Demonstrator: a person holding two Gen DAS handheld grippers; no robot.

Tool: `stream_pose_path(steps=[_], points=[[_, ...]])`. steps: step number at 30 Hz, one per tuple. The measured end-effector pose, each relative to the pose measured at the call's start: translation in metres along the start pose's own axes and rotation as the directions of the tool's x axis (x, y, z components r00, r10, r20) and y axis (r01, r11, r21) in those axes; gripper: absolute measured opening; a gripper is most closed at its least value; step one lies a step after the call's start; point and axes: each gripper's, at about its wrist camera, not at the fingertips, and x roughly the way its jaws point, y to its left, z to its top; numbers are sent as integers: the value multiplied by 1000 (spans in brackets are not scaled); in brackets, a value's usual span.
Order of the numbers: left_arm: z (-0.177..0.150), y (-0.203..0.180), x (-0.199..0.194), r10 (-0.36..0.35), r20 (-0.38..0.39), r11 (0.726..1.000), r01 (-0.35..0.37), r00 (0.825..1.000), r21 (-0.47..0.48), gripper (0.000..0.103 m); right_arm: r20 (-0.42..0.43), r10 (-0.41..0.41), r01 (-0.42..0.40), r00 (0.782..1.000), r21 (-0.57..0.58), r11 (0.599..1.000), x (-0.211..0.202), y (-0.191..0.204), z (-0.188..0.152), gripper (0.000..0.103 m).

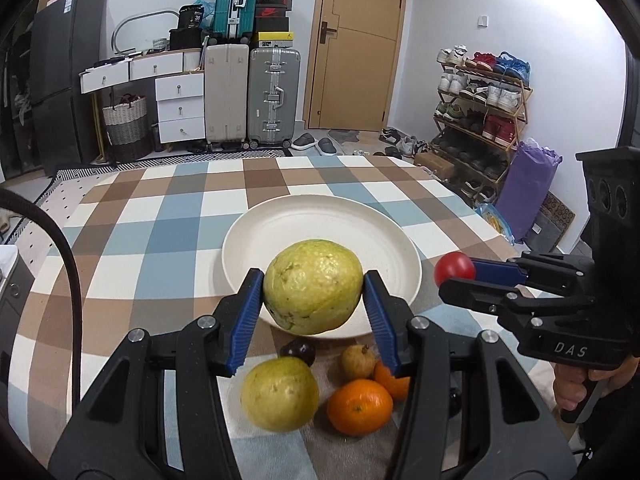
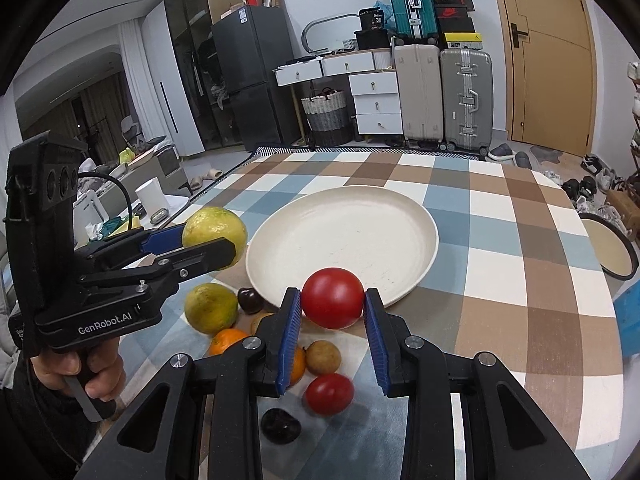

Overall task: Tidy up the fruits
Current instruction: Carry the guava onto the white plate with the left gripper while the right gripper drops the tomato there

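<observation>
Checked blue-and-brown tablecloth (image 1: 132, 240), bare cream round plate (image 1: 280, 216) waiting: left gripper (image 1: 313, 294) clamps a yellow-green guava (image 1: 312, 286), right gripper (image 2: 332, 304) pinches a red tomato (image 2: 332, 298), both poised for delivery.

I am holding a large yellow-green guava (image 1: 313, 287) over the near rim of the cream plate (image 1: 256, 232) and a round red tomato (image 2: 333, 298) just beside that rim. A second guava (image 1: 280, 394), two oranges (image 1: 359, 406) and a second tomato (image 2: 329, 394) are lying on the checked cloth.
</observation>
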Motion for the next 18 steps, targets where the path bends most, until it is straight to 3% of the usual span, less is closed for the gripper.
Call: stream_pose_path(steps=[18], points=[[13, 17, 52, 5, -33, 999, -6, 999, -35, 48, -31, -12, 13, 999, 35, 999, 40, -29, 21, 33]])
